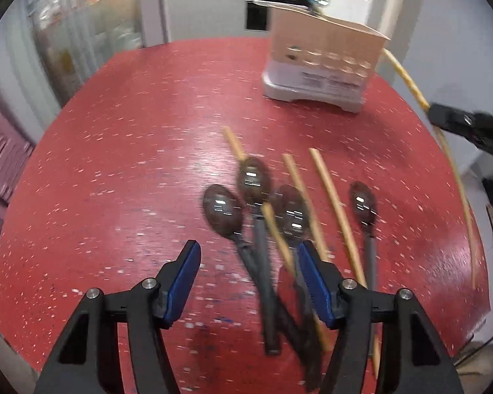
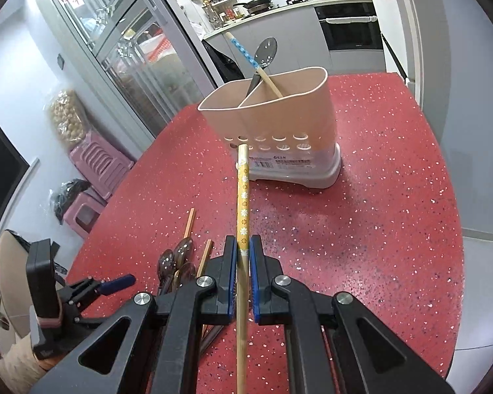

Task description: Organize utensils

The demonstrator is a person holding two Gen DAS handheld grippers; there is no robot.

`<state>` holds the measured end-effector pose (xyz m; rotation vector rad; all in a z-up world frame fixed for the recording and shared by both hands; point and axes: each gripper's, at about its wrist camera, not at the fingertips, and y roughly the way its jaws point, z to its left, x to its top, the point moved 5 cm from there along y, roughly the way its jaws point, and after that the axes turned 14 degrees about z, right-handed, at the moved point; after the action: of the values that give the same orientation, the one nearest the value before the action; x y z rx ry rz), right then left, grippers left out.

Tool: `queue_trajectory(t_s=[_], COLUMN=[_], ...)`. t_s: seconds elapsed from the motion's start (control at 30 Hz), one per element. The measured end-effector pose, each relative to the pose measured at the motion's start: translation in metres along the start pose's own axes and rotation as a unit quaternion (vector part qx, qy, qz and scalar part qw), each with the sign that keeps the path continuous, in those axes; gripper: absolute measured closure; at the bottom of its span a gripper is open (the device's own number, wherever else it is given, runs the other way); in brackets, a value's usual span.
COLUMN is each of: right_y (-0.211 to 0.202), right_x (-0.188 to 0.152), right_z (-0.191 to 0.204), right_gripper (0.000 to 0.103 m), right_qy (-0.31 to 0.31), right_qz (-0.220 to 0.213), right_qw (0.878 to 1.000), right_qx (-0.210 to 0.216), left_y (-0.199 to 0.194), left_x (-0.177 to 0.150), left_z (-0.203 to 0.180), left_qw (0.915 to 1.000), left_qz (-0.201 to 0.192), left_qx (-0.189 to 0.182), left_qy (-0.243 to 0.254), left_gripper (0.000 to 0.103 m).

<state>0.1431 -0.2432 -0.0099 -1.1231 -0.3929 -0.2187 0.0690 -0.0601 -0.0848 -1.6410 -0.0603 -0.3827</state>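
Several dark-handled spoons (image 1: 223, 210) and bare wooden chopsticks (image 1: 335, 203) lie loose on the red speckled table (image 1: 131, 164). My left gripper (image 1: 249, 249) hangs open just above the spoon handles, and its blue pads touch nothing. My right gripper (image 2: 243, 246) is shut on a yellow flowered chopstick (image 2: 243, 190) that points toward the beige two-compartment holder (image 2: 266, 115). In that holder stand a spoon (image 2: 266, 52) and a blue-dotted chopstick (image 2: 243, 49). The left wrist view shows the holder (image 1: 325, 49) at the far right, with the right gripper (image 1: 432, 111) beside it.
Pink plastic stools (image 2: 98, 161) stand beside the table's left edge, with a glass cabinet (image 2: 121, 49) behind them. A kitchen counter with pans (image 2: 279, 3) lies beyond the table's far end. The table's right edge curves off near a grey wall.
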Motion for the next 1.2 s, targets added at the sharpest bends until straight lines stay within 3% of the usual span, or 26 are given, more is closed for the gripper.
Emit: queue_trajectory(t_s=[0.23, 0.3, 0.43, 0.47, 0.53, 0.9, 1.2], right_y=[0.001, 0.001, 0.002, 0.002, 0.002, 0.001, 0.004], right_x=[-0.003, -0.003, -0.004, -0.004, -0.004, -0.005, -0.004], right_z=[-0.004, -0.004, -0.006, -0.006, -0.006, -0.007, -0.006], right_gripper=[0.095, 0.095, 0.095, 0.095, 0.095, 0.095, 0.095], right_qy=[0.002, 0.003, 0.004, 0.003, 0.005, 0.006, 0.007], right_qz=[0.003, 0.003, 0.003, 0.003, 0.003, -0.001, 0.002], right_qw=[1.0, 1.0, 1.0, 1.0, 1.0, 1.0, 1.0], right_qx=[0.001, 0.002, 0.004, 0.003, 0.004, 0.005, 0.006], left_y=[0.012, 0.015, 0.017, 0.014, 0.011, -0.006, -0.008], left_x=[-0.002, -0.001, 0.002, -0.004, -0.007, -0.009, -0.003], left_z=[-0.03, -0.034, -0.036, -0.035, -0.034, -0.018, 0.034], left_qw=[0.9991, 0.9989, 0.9987, 0.9987, 0.9988, 0.9994, 0.9986], left_qz=[0.026, 0.03, 0.031, 0.029, 0.023, -0.011, -0.015], left_qx=[0.007, 0.013, 0.01, 0.005, 0.002, -0.026, -0.032], left_qy=[0.032, 0.034, 0.038, 0.041, 0.043, 0.019, -0.038], left_gripper=[0.023, 0.039, 0.054, 0.066, 0.073, 0.075, 0.075])
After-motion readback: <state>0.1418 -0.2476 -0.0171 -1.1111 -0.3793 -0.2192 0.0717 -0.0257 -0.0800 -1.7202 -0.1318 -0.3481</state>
